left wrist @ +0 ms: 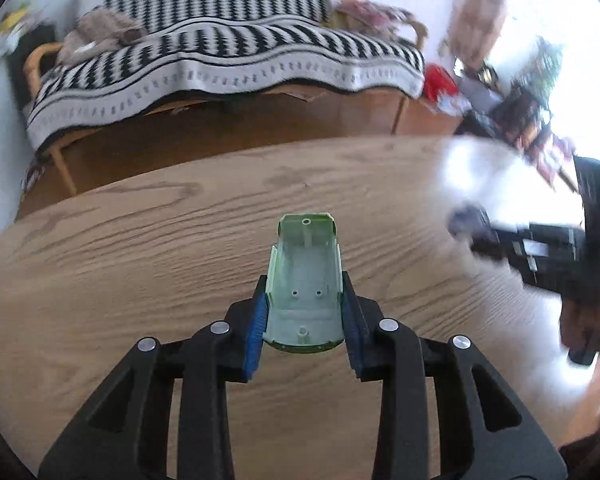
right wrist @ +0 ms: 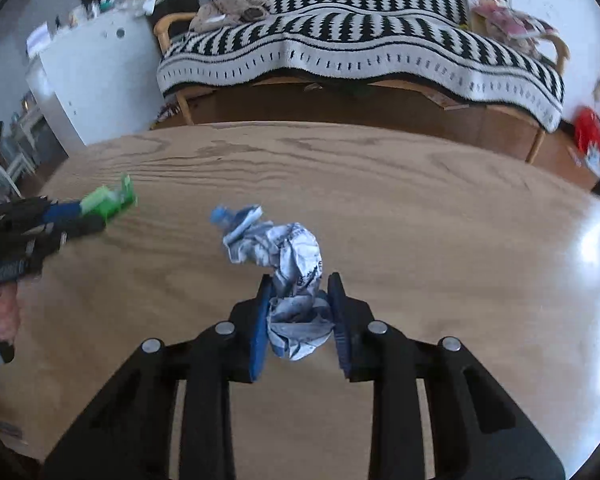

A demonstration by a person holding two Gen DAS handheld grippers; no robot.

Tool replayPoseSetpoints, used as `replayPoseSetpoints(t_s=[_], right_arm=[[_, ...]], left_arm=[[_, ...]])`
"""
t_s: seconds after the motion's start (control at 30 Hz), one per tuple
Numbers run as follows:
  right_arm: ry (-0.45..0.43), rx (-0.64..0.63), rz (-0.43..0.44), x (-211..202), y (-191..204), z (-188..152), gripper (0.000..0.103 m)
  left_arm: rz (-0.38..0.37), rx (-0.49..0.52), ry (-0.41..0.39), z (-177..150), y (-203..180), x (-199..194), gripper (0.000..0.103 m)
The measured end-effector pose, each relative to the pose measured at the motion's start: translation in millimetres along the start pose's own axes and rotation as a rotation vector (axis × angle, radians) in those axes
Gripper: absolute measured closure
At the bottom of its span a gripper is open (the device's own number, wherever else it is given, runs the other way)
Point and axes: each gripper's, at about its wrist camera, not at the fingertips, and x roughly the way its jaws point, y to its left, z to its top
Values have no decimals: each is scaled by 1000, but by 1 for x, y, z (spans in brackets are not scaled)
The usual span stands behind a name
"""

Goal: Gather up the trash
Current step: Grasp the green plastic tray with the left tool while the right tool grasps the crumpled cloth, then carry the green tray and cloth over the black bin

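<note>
**K:** Wood-grain table (right wrist: 380, 208) fills both wrist views, top mostly bare. Behind it a bench or sofa under a black-and-white patterned throw (right wrist: 340, 48). White cabinet (right wrist: 92, 68) at the far left in the right wrist view, clutter on top too blurred to name.

**M:** Any bin or bag for the trash?

**K:** Can't pick one out. Only hollow thing is the green plastic shell (left wrist: 305, 280). It looks like a toy car body turned upside down, open side towards the camera. Nothing inside it but its moulded screw posts.

**M:** Who has it?

**K:** Left gripper (left wrist: 305, 316). Jaws partway closed, blue pads (left wrist: 256, 332) pressing on both long sides of the shell near its rear end. Front end sticks out past the fingertips, above the table. In the right wrist view the same shell shows bright green, out at the left over the table edge.

**M:** Right side?

**K:** Right gripper (right wrist: 300, 316) is also partway closed, clamped on a crumpled ball of printed paper (right wrist: 292, 272). Pads squeeze its lower part; the rest bulges forward past the tips. Small blue bit at the far end of the wad, can't tell what it is.

**M:** Grippers close to each other?

**K:** Well apart, left one blurred in the right view.
</note>
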Motion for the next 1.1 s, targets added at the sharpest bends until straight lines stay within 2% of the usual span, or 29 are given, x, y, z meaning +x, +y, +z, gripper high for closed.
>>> replayPoseSetpoints(t_s=[0.17, 0.27, 0.4, 0.5, 0.6, 0.8, 0.9, 1.1], right_arm=[[-44, 98, -30, -86, -18, -45, 75], [-74, 169, -91, -142, -36, -80, 75], [-104, 272, -179, -209, -57, -135, 75], [-128, 323, -219, -240, -69, -176, 75], [-131, 388, -256, -269, -84, -225, 75], [-137, 509, -326, -312, -119, -294, 75], [-148, 541, -360, -329, -131, -318, 75], [-144, 593, -395, -344, -151, -345, 75]], left_arm=[[17, 46, -28, -8, -32, -49, 70], [-10, 56, -29, -33, -65, -68, 70], [-45, 108, -2, -83, -123, -84, 70], [-71, 134, 1, -107, -162, -95, 70], [-73, 135, -18, -122, -193, -103, 70], [-105, 140, -25, -141, -243, -104, 70], [-116, 124, -28, -145, -256, -102, 70], [-127, 126, -37, -144, -274, -99, 70]])
